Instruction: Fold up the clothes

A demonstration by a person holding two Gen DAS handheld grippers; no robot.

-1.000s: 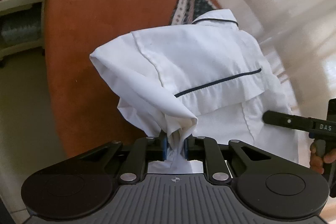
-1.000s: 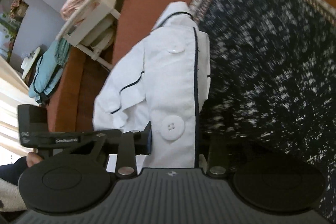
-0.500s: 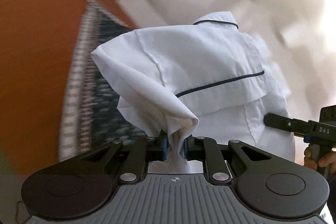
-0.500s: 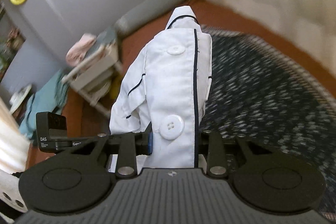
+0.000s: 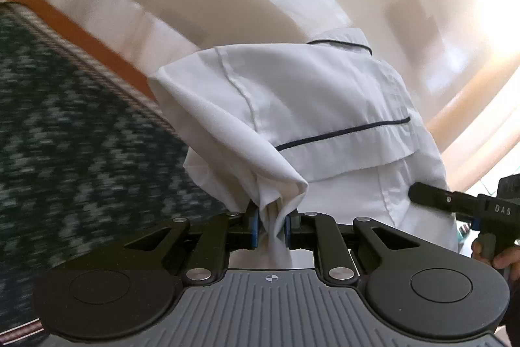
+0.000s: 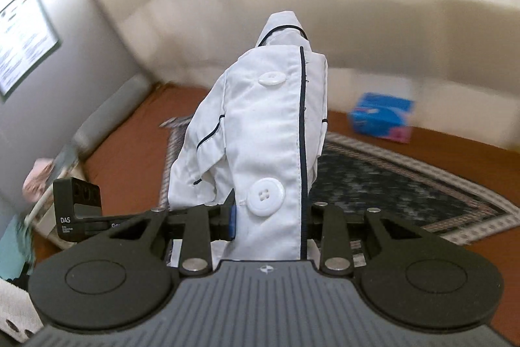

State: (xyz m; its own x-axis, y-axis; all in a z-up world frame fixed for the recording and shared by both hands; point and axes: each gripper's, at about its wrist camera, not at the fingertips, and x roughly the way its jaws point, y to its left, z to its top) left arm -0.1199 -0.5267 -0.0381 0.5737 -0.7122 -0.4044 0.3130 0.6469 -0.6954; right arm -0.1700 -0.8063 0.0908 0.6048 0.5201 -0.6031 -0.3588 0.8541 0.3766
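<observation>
A white shirt (image 5: 308,119) with dark navy piping hangs in the air between both grippers. My left gripper (image 5: 272,225) is shut on a bunched fold of its white cloth. In the right wrist view the shirt's button placket (image 6: 269,152) runs up the middle, with two big white buttons and a navy stripe. My right gripper (image 6: 269,217) is shut on that placket, just beside the lower button. The right gripper's black body (image 5: 468,204) shows at the right of the left wrist view, held by a person's hand (image 5: 500,256). The left gripper's body (image 6: 78,210) shows at the left of the right wrist view.
Below lies a dark patterned rug (image 6: 390,178) on an orange-brown floor (image 6: 123,152). A blue box (image 6: 380,116) sits on the floor by the pale wall. A white rack with pink cloth (image 6: 42,184) stands at the left. A framed sheet (image 6: 19,34) hangs on the grey wall.
Both grippers have lifted and swung with the shirt held in them. The views have tipped up from floor and rug toward the walls. The grips on the shirt have stayed the same.
</observation>
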